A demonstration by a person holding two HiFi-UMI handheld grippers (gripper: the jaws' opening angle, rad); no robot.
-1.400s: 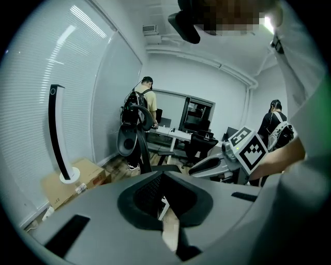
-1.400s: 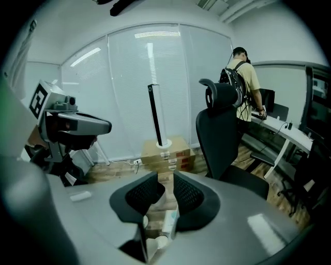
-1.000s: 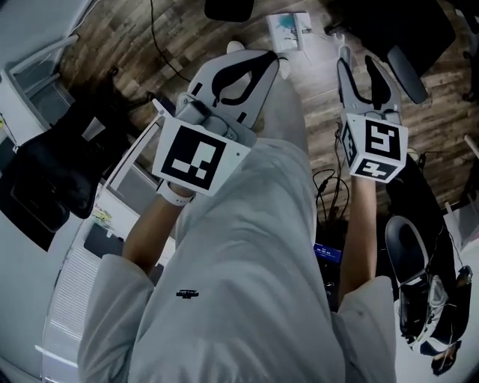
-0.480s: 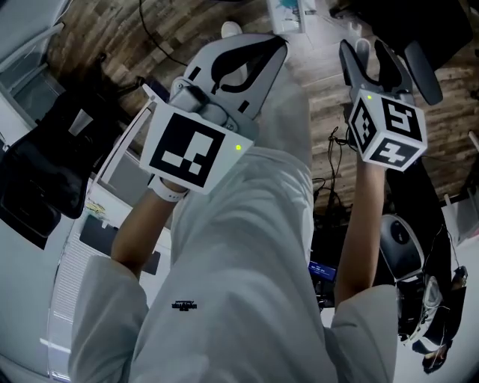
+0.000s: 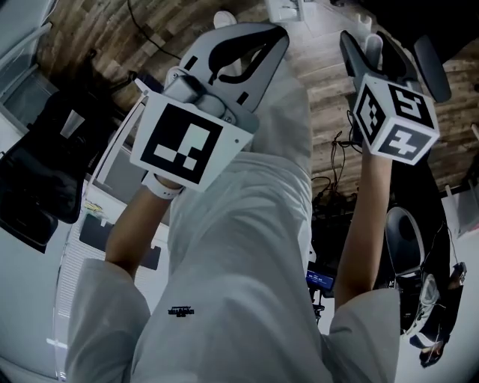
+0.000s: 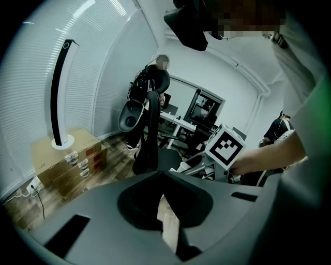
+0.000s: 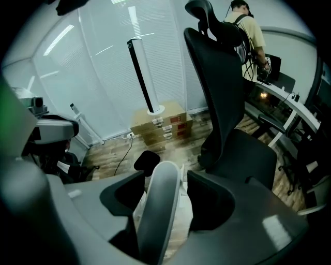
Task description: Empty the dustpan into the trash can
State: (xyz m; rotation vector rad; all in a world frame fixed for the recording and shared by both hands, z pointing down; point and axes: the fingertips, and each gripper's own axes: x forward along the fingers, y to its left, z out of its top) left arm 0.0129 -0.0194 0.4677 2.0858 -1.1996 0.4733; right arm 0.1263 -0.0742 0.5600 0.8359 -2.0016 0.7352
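Note:
A light grey rounded handle (image 7: 158, 207) stands between the jaws of my right gripper (image 7: 166, 178). The jaws are opening, with a gap on each side of the handle. What the handle belongs to is hidden. In the head view the same handle (image 5: 373, 46) shows between the spread jaws of the right gripper (image 5: 389, 58), which points down at the wooden floor. My left gripper (image 5: 277, 36) is shut with nothing in it, and only a thin slit shows between its jaws in the left gripper view (image 6: 163, 175). No dustpan blade or trash can is in view.
A black office chair (image 7: 227, 103) stands close ahead of the right gripper. Cardboard boxes (image 7: 160, 124) bear a tall black column (image 7: 140, 72). A person (image 7: 248, 28) is at a desk at the back. Cables (image 5: 329, 187) and white paper (image 5: 288, 9) lie on the floor.
Both grippers have sunk toward the floor. The right jaws have spread wider around the grey handle. The left jaws have stayed shut.

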